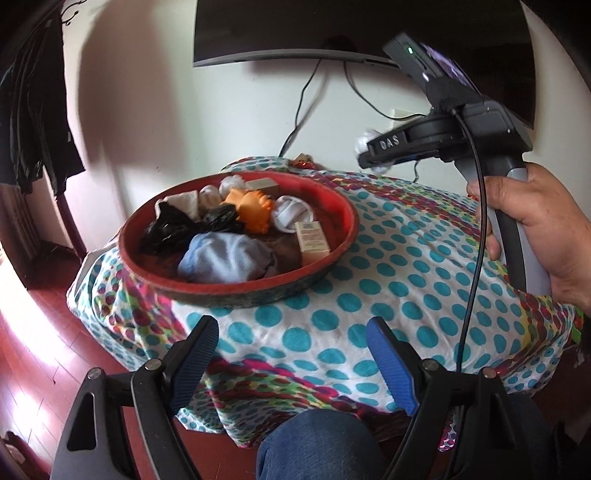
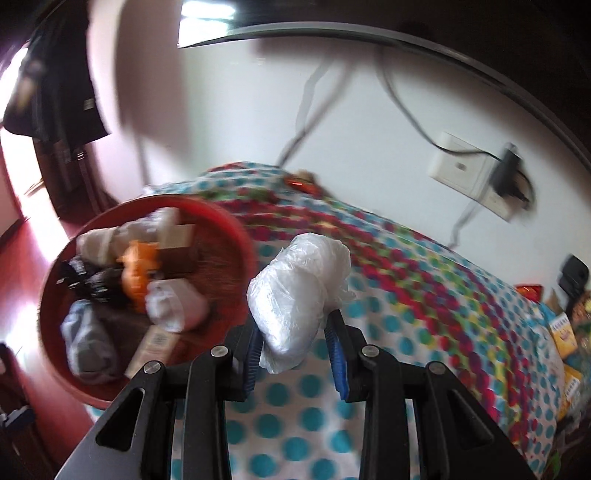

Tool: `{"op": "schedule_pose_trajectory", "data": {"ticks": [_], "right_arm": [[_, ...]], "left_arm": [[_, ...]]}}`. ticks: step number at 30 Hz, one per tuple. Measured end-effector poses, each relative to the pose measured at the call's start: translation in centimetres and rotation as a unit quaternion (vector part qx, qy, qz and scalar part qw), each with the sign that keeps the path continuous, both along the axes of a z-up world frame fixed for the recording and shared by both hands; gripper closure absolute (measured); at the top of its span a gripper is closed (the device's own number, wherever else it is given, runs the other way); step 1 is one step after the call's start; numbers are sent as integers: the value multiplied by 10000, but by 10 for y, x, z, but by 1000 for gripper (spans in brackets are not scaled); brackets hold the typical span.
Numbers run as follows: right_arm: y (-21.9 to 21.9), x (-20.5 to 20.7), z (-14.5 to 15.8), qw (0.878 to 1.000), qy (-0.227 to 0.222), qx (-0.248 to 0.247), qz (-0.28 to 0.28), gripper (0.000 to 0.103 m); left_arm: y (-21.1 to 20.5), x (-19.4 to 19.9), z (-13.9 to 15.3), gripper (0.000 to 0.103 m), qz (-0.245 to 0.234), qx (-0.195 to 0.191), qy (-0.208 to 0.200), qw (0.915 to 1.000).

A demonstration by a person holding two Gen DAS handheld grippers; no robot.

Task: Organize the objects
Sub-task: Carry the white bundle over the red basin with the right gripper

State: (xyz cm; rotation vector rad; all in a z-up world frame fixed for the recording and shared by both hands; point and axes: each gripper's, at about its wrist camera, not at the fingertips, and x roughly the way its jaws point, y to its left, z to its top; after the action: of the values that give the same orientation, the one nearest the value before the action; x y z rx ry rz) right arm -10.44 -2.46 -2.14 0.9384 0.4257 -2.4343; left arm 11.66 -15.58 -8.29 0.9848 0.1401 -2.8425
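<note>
A round red basket [image 1: 332,206] sits on the dotted cloth at the table's left. It holds an orange toy [image 1: 253,210], a pale blue cloth bundle [image 1: 225,258], a black bag, white bundles and small boxes. It also shows in the right wrist view [image 2: 51,280]. My right gripper [image 2: 295,343] is shut on a white plastic bag bundle [image 2: 299,295] and holds it in the air to the right of the basket. In the left wrist view this gripper [image 1: 373,151] is up at the right. My left gripper [image 1: 291,354] is open and empty, above the table's near edge.
A dotted, many-coloured cloth [image 1: 406,280] covers the table. A dark TV [image 1: 332,29] hangs on the wall with cables below. Dark clothes [image 1: 33,110] hang at the left. Packets [image 2: 565,332] lie at the table's right edge. A wall socket [image 2: 465,166] is right.
</note>
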Motion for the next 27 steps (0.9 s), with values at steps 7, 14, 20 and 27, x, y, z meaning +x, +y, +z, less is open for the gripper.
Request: {"op": "schedule_pose_trajectory", "data": {"ticks": [7,14,20,27], "right_arm": [[-68,37,-6,9973,-163,-48,718,73],[-103,52,-27,9944,-424,39,964,73],[-118,55,-50,9928,-548,231,1039,73],[-118,42,-82,9929,-801,402,778,72]], "left_arm": [[-22,19,0,19,287,91,-57,9995],[-33,22,-3,19,428,145,-101,9989],[-35,18,-7,19,474,166,-188,9986],[-35,13,-14,19,499,169,-324,9981]]}}
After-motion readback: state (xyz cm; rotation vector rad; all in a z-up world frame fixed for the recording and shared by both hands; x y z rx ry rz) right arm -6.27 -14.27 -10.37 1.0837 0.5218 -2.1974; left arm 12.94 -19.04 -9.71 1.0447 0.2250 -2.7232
